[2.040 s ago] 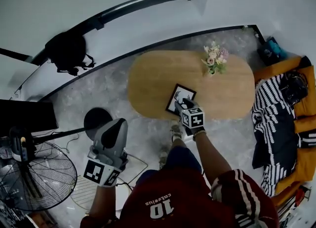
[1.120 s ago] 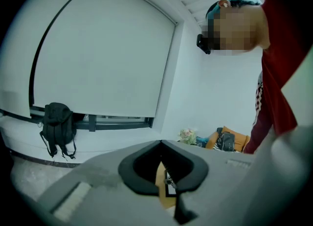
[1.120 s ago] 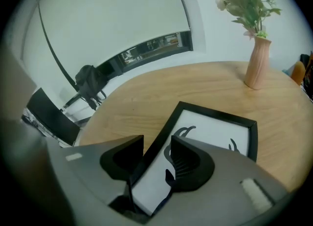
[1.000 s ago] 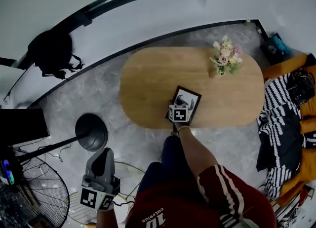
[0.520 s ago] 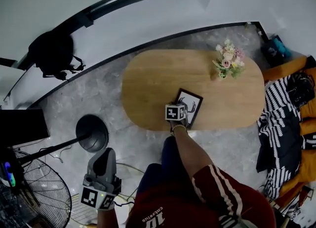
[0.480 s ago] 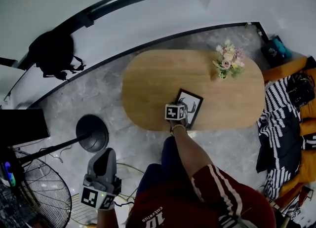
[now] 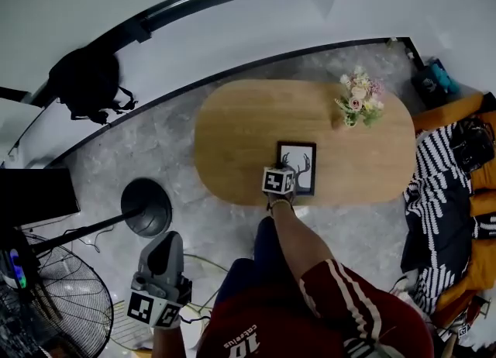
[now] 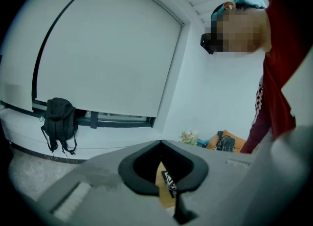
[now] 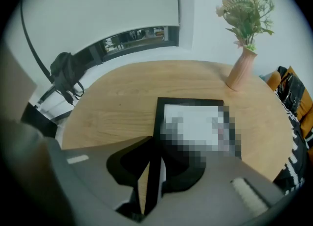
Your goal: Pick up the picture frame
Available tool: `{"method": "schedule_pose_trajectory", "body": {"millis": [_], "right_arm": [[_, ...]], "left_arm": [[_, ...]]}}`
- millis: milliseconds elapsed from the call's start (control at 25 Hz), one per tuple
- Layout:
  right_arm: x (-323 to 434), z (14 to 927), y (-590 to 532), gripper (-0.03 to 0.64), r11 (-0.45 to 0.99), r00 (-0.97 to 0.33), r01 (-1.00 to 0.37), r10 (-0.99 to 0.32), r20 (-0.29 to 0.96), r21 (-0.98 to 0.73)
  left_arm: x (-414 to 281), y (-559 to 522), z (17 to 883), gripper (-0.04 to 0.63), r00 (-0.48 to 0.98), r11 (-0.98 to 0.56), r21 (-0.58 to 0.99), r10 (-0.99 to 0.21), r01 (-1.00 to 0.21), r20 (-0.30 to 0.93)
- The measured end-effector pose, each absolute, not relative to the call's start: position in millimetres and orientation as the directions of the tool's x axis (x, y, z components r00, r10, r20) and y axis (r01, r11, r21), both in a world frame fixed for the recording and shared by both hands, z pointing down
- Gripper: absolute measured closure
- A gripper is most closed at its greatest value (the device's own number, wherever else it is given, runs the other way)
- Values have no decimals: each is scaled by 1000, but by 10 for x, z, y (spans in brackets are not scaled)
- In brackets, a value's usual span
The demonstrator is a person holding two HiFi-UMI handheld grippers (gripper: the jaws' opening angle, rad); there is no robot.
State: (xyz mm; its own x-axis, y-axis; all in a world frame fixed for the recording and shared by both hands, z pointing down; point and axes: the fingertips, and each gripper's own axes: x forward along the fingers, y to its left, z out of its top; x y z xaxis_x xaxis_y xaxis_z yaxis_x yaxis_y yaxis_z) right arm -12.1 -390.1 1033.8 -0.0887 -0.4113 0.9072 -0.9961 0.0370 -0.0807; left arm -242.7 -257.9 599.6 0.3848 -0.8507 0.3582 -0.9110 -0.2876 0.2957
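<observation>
A black picture frame [image 7: 298,164] lies flat near the front edge of the oval wooden table [image 7: 240,132]. My right gripper [image 7: 284,171] points steeply down at the frame's near left corner, its marker cube covering that corner. In the right gripper view the frame [image 9: 195,122] has its left border running between the jaws of the right gripper [image 9: 155,144], which are closing and pinch that edge at the tips. My left gripper [image 7: 166,240] hangs low at the left, away from the table. The left gripper [image 8: 161,143] is shut on nothing.
A pink vase of flowers [image 7: 355,99] stands on the table behind the frame. A black backpack [image 7: 89,81] leans at the wall. A round stand base [image 7: 146,205] and a fan [image 7: 46,310] are on the floor at the left. An orange sofa with a striped blanket [image 7: 438,186] is at the right.
Under the right gripper the frame has swung from slanted to square in the head view. The right gripper shifted slightly with it. The left gripper has stayed put.
</observation>
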Motion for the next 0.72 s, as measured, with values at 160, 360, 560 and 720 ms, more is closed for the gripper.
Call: {"method": "schedule_pose_trajectory", "body": {"millis": [160, 360, 560, 720], "right_arm": [[-67, 10257, -3842, 557, 60, -107, -994, -428, 898, -90], [-36, 10038, -3821, 557, 99, -126, -991, -450, 884, -90], [55, 9659, -3739, 557, 135, -134, -988, -450, 883, -81], [149, 9353, -3670, 557, 150, -137, -986, -452, 882, -76]], "left_arm": [[-2372, -2581, 5918, 592, 392, -298, 292, -849, -909, 354], [-2295, -2583, 5801, 592, 400, -305, 296, -844, -905, 357], [-2173, -2619, 5490, 592, 426, -330, 306, -837, -893, 343], [-2036, -2702, 5200, 592, 452, -366, 299, -837, -881, 308]]}}
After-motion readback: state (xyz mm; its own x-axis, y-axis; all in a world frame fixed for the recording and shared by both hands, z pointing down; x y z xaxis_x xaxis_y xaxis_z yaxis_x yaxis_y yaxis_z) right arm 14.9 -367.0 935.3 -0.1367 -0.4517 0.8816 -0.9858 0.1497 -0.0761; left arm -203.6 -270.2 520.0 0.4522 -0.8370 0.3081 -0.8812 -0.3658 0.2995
